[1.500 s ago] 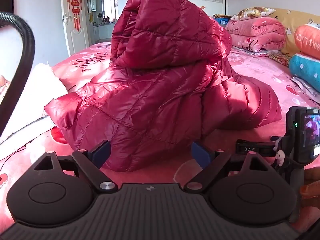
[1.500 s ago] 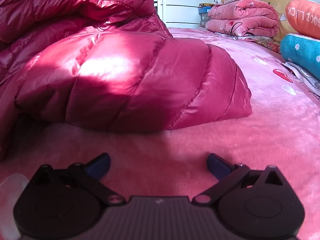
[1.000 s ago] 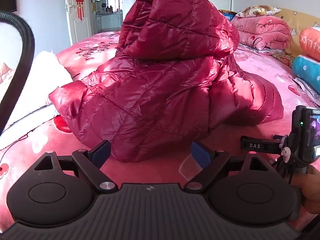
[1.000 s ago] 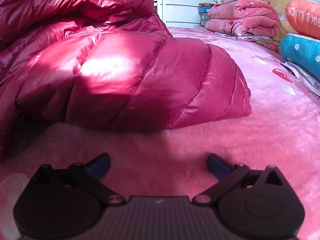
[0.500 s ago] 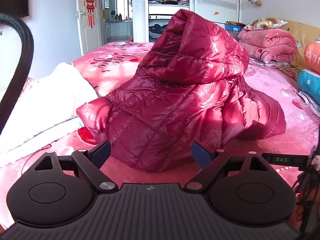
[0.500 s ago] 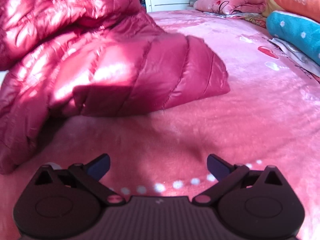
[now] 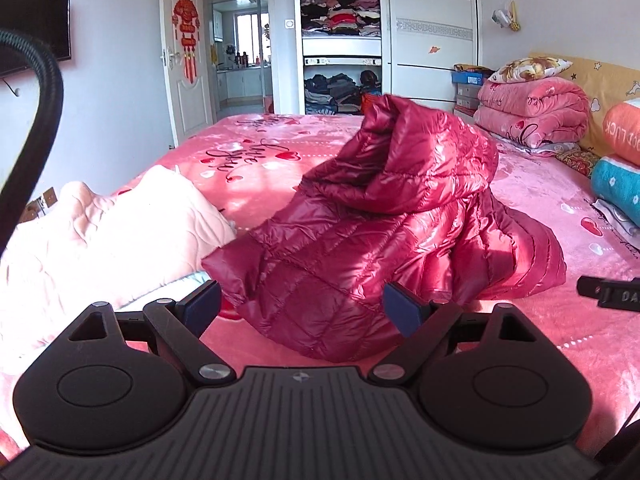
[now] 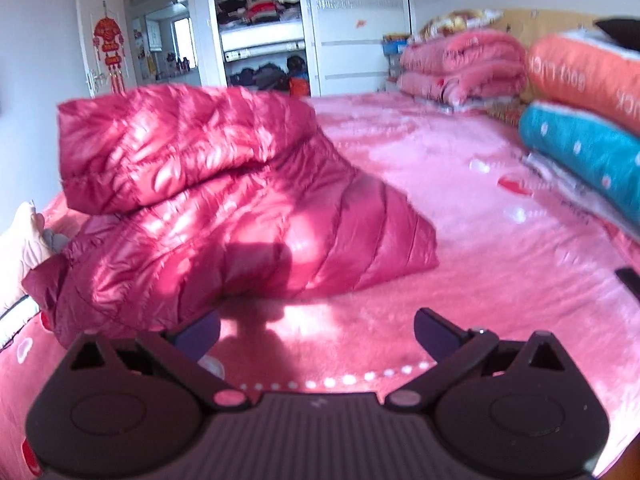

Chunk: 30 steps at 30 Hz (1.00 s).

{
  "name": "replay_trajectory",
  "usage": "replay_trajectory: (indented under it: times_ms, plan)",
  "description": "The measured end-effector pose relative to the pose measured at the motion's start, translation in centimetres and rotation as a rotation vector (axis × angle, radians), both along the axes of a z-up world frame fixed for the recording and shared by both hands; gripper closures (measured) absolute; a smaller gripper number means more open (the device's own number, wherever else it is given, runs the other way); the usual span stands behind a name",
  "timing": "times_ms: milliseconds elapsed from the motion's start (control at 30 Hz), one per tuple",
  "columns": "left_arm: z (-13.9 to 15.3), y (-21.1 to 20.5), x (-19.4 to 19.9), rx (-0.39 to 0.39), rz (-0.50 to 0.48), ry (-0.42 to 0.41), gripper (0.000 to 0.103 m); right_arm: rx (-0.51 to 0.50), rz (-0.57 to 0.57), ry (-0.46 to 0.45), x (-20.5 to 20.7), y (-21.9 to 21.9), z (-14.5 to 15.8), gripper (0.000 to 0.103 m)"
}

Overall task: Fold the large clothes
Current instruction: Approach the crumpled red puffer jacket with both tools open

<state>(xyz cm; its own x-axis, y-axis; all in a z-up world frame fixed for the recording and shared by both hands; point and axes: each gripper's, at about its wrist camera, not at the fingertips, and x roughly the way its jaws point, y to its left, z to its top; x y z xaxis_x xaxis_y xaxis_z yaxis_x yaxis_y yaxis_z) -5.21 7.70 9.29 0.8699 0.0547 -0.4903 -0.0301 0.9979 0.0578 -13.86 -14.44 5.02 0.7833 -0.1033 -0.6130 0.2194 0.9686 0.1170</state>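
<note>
Jacket (image 7: 384,236): red quilted, heaped in a loose mound on pink bed cover (image 7: 560,332), hood part folded over top.
Left gripper (image 7: 302,308): fingers spread wide, empty, just short of jacket's near edge.
Right gripper (image 8: 316,334): spread wide, empty, above bare cover beside jacket.
Pale quilted garment (image 7: 104,236): left of jacket, touching it.

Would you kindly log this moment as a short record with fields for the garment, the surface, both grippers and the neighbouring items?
garment: glossy crimson quilted puffer jacket, heaped in a bundle, not flat
surface: pink plush bedspread
left gripper: open, empty, short of the jacket
right gripper: open, empty, over bare bedspread
neighbours: pale pink quilted garment left of jacket; folded pink blankets by headboard
</note>
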Motion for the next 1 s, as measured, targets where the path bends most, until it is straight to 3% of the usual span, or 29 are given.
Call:
replay_trajectory:
  times_ms: [533, 800, 1000]
  plan:
    - [4.2, 1.9, -3.7, 0.023, 0.037, -0.103, 0.000, -0.040, 0.055, -0.204, -4.1, 3.6, 9.4, 0.001]
    - [4.0, 2.2, -4.1, 0.024, 0.040, -0.106, 0.000, -0.049, 0.076, -0.260, -5.3, 4.3, 11.5, 0.001]
    - [3.0, 2.3, -3.1, 0.014, 0.025, -0.077, 0.000, -0.060, 0.062, -0.287, -5.5, 4.8, 11.0, 0.001]
